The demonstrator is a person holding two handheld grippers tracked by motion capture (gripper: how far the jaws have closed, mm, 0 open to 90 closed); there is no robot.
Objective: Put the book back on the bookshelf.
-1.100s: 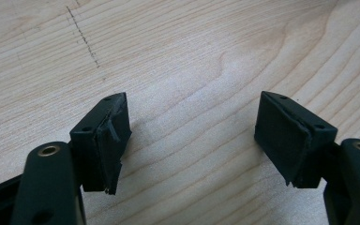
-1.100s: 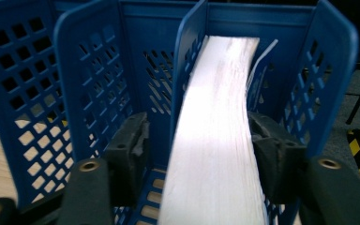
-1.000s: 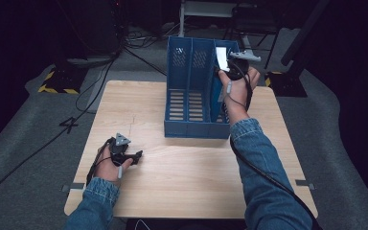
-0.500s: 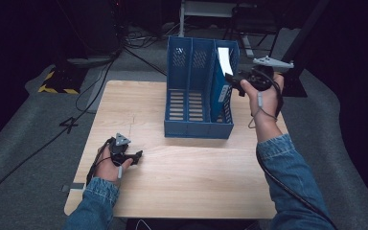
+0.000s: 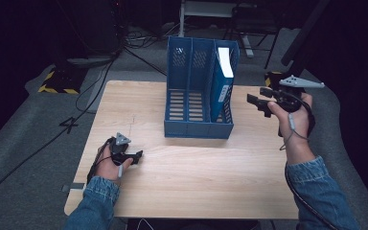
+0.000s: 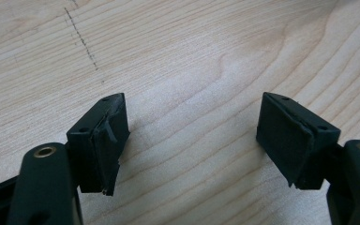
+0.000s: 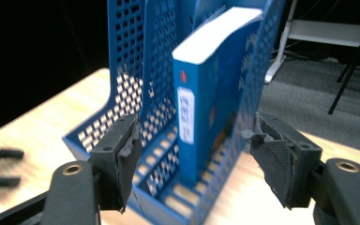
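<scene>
A blue file rack (image 5: 199,91) with three slots stands on the wooden bench (image 5: 191,177), toward its far edge and a little right of the middle. In the rack's right-hand slot a blue book (image 5: 222,81) stands upright on its lower edge, spine toward the person, its white page edges showing at the top; the right gripper view shows a white label on that spine (image 7: 186,117). The other two slots show nothing but their slatted floor. The right gripper (image 5: 258,101) is held in the air to the right of the rack, near the bench's right edge, its jaws pointing left toward the rack's side and clear of it. Its jaws have just been opening and now stand released, with nothing between them; in the right gripper view (image 7: 194,166) the rack and the book sit farther off, framed by the gap between the two pads without touching them. The left gripper (image 5: 136,156) rests low over the near left part of the bench, well apart from the rack, in a hand whose denim sleeve comes in from the bottom edge. The left gripper view (image 6: 190,140) shows its jaws released and spread wide over bare wood grain, holding nothing.
</scene>
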